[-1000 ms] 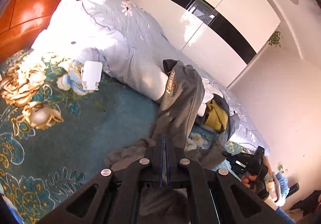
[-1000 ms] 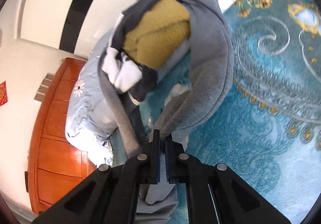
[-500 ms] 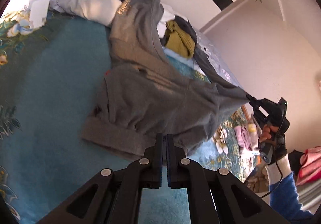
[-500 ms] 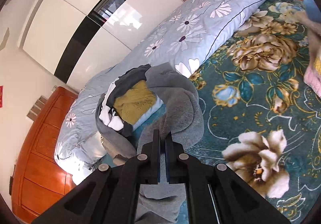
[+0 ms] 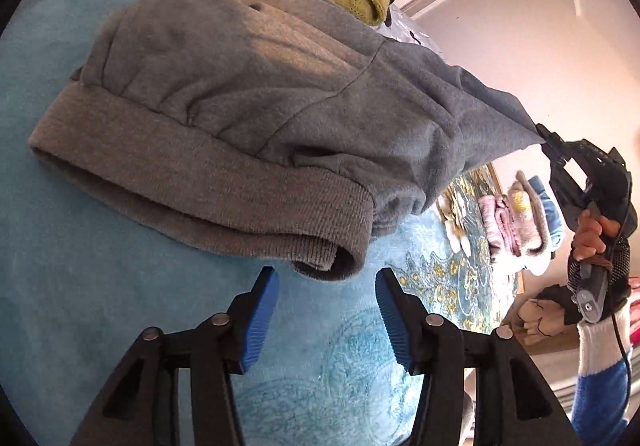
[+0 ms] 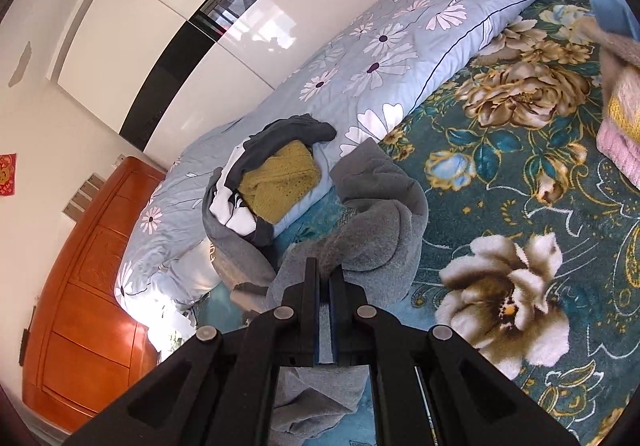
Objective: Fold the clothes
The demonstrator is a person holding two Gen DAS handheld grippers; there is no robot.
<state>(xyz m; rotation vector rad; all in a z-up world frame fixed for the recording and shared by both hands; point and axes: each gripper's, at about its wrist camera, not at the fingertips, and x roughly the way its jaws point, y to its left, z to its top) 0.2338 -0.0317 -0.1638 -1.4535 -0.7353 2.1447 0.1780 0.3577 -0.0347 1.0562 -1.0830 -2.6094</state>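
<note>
The grey sweatshirt (image 5: 256,86) lies partly spread on the bed (image 5: 60,246), its ribbed hem at 12 o'clock from the left gripper (image 5: 325,310), whose jaws stand wide apart, holding nothing. The right gripper (image 5: 546,136), at 3 o'clock, is clamped on a raised sleeve end. No fold shows in it; unfolded clothes (image 6: 276,182) remain beyond, and 1 folded stack (image 5: 516,214) sits apart.

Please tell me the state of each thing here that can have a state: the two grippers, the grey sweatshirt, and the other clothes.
left gripper: open, holds nothing, just before the ribbed hem.
right gripper: shut on grey sweatshirt.
grey sweatshirt: unfolded, lower part flat on bed, one end lifted taut.
yellow knit: lying in unfolded pile.
pink clothes: folded, stacked.
</note>
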